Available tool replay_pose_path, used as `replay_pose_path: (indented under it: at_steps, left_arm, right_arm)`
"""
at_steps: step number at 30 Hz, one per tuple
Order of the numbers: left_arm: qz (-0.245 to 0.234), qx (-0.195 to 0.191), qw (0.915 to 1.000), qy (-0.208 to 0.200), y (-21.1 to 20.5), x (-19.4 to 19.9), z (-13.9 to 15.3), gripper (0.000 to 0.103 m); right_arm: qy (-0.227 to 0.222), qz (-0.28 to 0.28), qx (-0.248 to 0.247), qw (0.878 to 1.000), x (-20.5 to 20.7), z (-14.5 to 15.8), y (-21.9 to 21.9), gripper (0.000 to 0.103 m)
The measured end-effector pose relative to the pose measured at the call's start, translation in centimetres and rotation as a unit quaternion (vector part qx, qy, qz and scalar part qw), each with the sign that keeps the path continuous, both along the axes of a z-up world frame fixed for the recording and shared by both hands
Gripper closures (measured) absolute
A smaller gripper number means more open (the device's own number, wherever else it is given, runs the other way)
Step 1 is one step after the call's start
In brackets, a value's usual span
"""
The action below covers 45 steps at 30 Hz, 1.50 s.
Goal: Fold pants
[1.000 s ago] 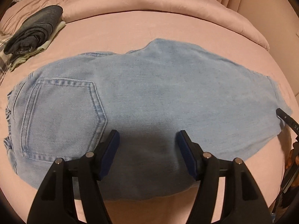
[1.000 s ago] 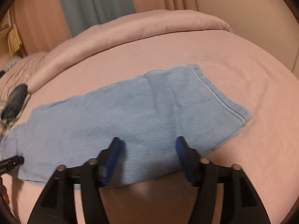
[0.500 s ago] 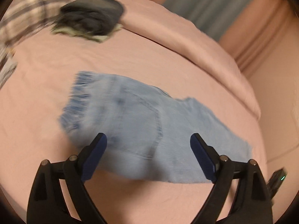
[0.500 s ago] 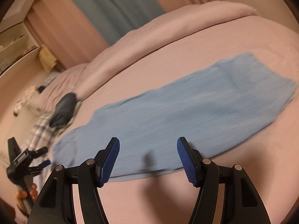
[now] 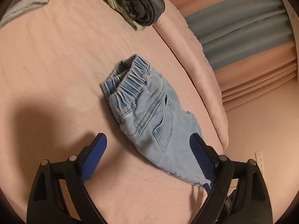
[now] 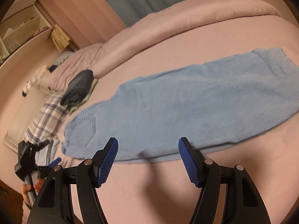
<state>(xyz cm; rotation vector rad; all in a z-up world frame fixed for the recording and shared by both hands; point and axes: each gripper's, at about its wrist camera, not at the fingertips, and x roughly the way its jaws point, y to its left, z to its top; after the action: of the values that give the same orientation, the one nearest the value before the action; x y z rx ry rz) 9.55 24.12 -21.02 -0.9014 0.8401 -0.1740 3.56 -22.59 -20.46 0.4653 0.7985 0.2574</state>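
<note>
Left tool [image 5: 147,145]: blue ribbed pads spread wide, nothing between them, hovering over the waist end of the pants [image 5: 149,112]. Its right pad overlaps the denim edge in this view; contact cannot be told.

Right tool [image 6: 147,149]: also spread and holding nothing, poised just short of the near long edge of the pants [image 6: 186,112], about mid-leg. The left tool [image 6: 28,160] shows at the far left of this view, gripped by the person's hand [image 6: 30,186].

Pants: light blue denim, lying flat on the pink bed [image 5: 56,56], already doubled leg on leg into one long strip. Gathered elastic waistband [image 5: 130,80] puckered and slightly gaping; back pocket [image 6: 82,130] with paler stitching faces up; hem end far off to the right. Cloth looks soft and washed, limp rather than stiff.

Step, as I judge it: lengthwise fold done, crosswise fold not yet begun. The next move calls for each tool to pinch a corner at one end through both layers, then carry that end over the other, keeping the edges square. The loose waistband may splay if only one layer is caught.

Beyond: a folded dark garment [image 5: 138,5] atop pale cloth near the rolled pink duvet [image 5: 196,56]; plaid fabric [image 6: 46,117] alongside.
</note>
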Motion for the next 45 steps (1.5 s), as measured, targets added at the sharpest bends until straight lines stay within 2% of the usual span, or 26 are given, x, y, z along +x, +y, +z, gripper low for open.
replay_pose_path:
  at_steps: [2, 5, 7, 10, 11, 12, 14, 17, 19, 21, 25, 27, 28, 30, 34, 35, 39, 41, 43, 44, 45]
  left_arm:
    - [-0.003, -0.001, 1.0, 0.004, -0.4, 0.7, -0.3, 0.019]
    - [-0.006, -0.006, 1.0, 0.003, -0.6, 1.7, -0.4, 0.038]
    - [-0.005, -0.002, 1.0, 0.008, -0.5, 2.3, -0.5, 0.043]
    - [0.003, -0.015, 0.9998, 0.013, -0.1, 2.8, -0.7, 0.053]
    - [0.006, -0.019, 0.9998, 0.01, 0.2, 2.8, -0.7, 0.063]
    - [0.007, -0.016, 0.9998, 0.008, 0.3, 2.9, -0.6, 0.081]
    - [0.009, -0.007, 0.9999, 0.003, 0.5, 3.0, 0.0, 0.092]
    - [0.004, 0.009, 0.9999, 0.007, 0.3, 4.0, 0.9, 0.091]
    - [0.005, 0.013, 0.9999, 0.001, 0.1, 4.4, 1.4, 0.092]
    - [0.003, 0.018, 0.9997, -0.016, -0.2, 4.5, 2.3, 0.092]
    - [-0.006, 0.023, 0.9992, -0.033, -0.5, 5.4, 3.6, 0.092]
    - [-0.01, 0.018, 0.9992, -0.035, -0.5, 6.1, 4.1, 0.091]
    - [-0.012, 0.016, 0.9991, -0.036, -0.6, 6.5, 4.2, 0.091]
    - [-0.009, 0.028, 0.9986, -0.044, -0.5, 7.0, 5.2, 0.092]
    - [0.001, 0.039, 0.9961, -0.079, 0.3, 6.6, 6.9, 0.092]
    - [0.005, 0.04, 0.9962, -0.077, 0.7, 6.4, 6.6, 0.092]
    - [0.002, 0.058, 0.9982, -0.012, 1.0, 5.3, 2.3, 0.093]
    - [0.005, 0.061, 0.998, 0.015, 1.6, 4.4, 0.2, 0.093]
    - [0.016, 0.044, 0.9982, 0.037, 2.8, 3.7, -1.3, 0.089]
    - [0.017, 0.033, 0.9986, 0.038, 3.3, 3.5, -1.4, 0.088]
    - [0.019, 0.044, 0.9983, 0.035, 3.4, 3.3, -0.9, 0.088]
  right_arm:
    - [0.006, 0.002, -0.008, 1.0, -0.1, 0.0, 0.2, 0.035]
    - [0.014, 0.009, -0.018, 1.0, -0.3, -0.2, 0.7, 0.035]
    - [0.014, 0.015, -0.031, 0.999, -0.3, -0.2, 1.2, 0.035]
    - [0.016, 0.026, -0.043, 0.999, -0.3, -0.4, 1.9, 0.035]
    - [0.015, 0.032, -0.047, 0.998, -0.3, -0.4, 2.2, 0.035]
    - [0.012, 0.041, -0.053, 0.998, -0.4, -0.4, 2.7, 0.035]
    - [0.001, 0.067, -0.082, 0.994, -0.5, -0.3, 4.2, 0.035]
    - [-0.031, 0.109, -0.134, 0.985, -0.8, 0.1, 7.0, 0.035]
    - [-0.059, 0.136, -0.197, 0.969, -1.0, 0.4, 9.4, 0.035]
    - [-0.086, 0.158, -0.267, 0.947, -1.1, 0.5, 11.9, 0.035]
    - [-0.098, 0.187, -0.328, 0.921, 0.0, 0.1, 14.5, 0.036]
    - [-0.1, 0.198, -0.361, 0.906, 0.9, -0.2, 15.4, 0.067]
    - [-0.091, 0.206, -0.381, 0.897, 1.7, -0.5, 16.0, 0.093]
    - [-0.093, 0.2, -0.389, 0.894, 2.6, 0.2, 16.5, 0.094]
    - [-0.135, 0.183, -0.367, 0.902, 2.0, 3.4, 16.5, 0.095]
    - [-0.135, 0.195, -0.371, 0.898, 1.8, 3.3, 17.0, 0.095]
    - [-0.095, 0.243, -0.414, 0.872, 1.5, -0.6, 18.5, 0.095]
    - [-0.075, 0.257, -0.42, 0.867, 1.0, -2.7, 18.5, 0.095]
    - [-0.096, 0.252, -0.433, 0.86, 0.1, -2.7, 18.5, 0.094]
    - [-0.091, 0.252, -0.433, 0.861, 0.0, -2.5, 18.5, 0.092]
    - [-0.083, 0.254, -0.426, 0.864, 0.0, -2.1, 18.3, 0.091]
